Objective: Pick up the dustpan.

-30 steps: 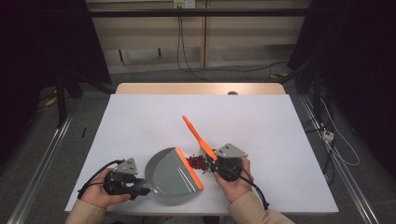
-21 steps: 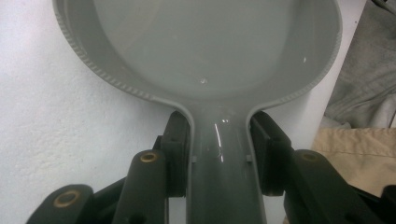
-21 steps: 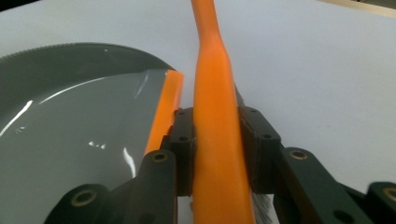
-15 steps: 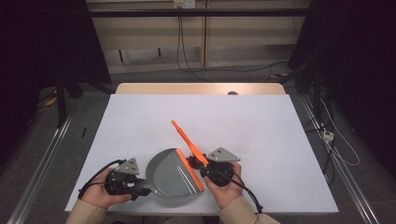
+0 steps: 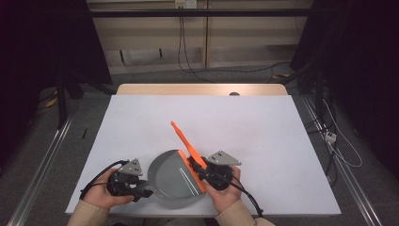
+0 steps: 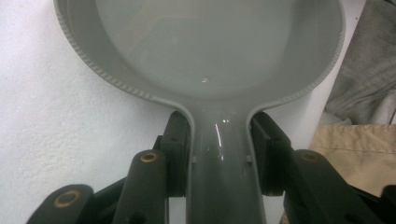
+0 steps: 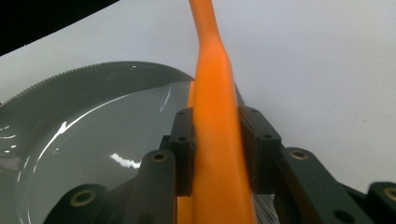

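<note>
The left gripper (image 5: 141, 187) has its jaws clamped on the handle of the grey dustpan (image 5: 174, 178), one jaw on each side of it, as the left gripper view shows (image 6: 223, 158). The round pan (image 6: 205, 46) lies straight ahead of those jaws, flat on the white tabletop (image 5: 263, 136). The right gripper (image 5: 203, 170) has its jaws clamped on the orange brush (image 5: 187, 146), squeezing the wide part of the handle (image 7: 218, 140). The long handle runs straight on from these jaws and points up and away over the tabletop. The brush head sits right at the open edge of the dustpan, just beside the right jaws. Grey bristles (image 7: 264, 203) peek out low down by the right jaws, but they are hard to see, so maybe they touch the pan and maybe not. The pan's open mouth faces the right jaws, and its handle points back to the left jaws. So the right hand (image 5: 223, 193) is the nearer one to sweep into the pan, with the brush moving across toward the left jaws while the left hand (image 5: 101, 195) holds the pan in place.
</note>
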Motion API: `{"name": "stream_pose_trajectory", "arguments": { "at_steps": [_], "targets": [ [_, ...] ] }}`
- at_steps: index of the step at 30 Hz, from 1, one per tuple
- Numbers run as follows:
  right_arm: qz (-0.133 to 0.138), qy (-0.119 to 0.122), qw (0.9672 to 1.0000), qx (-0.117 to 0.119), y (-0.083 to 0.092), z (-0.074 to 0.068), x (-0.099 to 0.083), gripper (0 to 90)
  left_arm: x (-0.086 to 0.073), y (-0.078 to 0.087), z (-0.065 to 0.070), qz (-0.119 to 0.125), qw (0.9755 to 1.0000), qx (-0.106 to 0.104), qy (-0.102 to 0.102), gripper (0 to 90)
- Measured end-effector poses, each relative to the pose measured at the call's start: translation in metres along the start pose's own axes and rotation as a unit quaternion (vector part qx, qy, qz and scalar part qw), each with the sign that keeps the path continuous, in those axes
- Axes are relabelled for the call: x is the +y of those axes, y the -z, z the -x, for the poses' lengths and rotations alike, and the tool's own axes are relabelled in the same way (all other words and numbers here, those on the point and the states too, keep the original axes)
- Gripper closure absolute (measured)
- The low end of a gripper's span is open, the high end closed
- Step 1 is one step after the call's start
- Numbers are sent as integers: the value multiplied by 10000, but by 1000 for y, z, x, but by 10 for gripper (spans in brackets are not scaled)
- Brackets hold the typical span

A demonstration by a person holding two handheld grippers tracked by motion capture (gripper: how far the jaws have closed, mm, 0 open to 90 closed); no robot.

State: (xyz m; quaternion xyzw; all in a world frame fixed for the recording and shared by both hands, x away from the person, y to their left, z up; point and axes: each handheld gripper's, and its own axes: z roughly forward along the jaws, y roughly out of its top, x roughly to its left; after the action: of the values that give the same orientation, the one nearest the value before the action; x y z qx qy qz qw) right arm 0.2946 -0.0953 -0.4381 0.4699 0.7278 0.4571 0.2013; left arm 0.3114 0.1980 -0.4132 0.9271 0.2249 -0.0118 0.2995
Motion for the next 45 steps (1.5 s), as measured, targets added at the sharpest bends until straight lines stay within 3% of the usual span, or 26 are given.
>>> {"name": "stream_pose_trajectory", "arguments": {
  "at_steps": [5, 7, 16, 23, 26, 30, 35, 39, 42, 45],
  "targets": [
    [34, -63, 10000, 48, -2, -8, 0, 691, 1, 0, 0, -54, 9999, 76, -59, 629],
    [49, -98, 9999, 44, -3, -9, 0, 691, 0, -2, 1, 14, 10000, 24, 32, 629],
    [201, -169, 9996, 90, -5, -21, 0, 693, -2, -3, 1, 24, 10000, 21, 48, 629],
    [334, -159, 9986, 379, -8, -35, 9, 703, -4, -4, 0, 71, 10000, -5, 59, 629],
    [526, -197, 9969, 554, -8, -38, 12, 706, -5, -4, -1, 56, 10000, 1, 27, 629],
    [664, -194, 9959, 591, -2, -30, 19, 707, -8, -4, -2, 56, 10000, -14, 69, 629],
    [779, -148, 9961, 375, 9, -3, 27, 707, -8, -4, -3, -8, 10000, -13, -4, 628],
    [670, 39, 9976, 188, 8, 16, 22, 707, -9, -5, -3, 25, 10000, 6, 45, 629],
    [588, 315, 9977, -94, 7, 23, 17, 708, -10, -5, -3, -3, 10000, 0, 17, 629],
    [409, 440, 9978, -278, 2, 27, 7, 708, -9, -6, -3, -32, 10000, 0, 50, 629]
  ]
}}
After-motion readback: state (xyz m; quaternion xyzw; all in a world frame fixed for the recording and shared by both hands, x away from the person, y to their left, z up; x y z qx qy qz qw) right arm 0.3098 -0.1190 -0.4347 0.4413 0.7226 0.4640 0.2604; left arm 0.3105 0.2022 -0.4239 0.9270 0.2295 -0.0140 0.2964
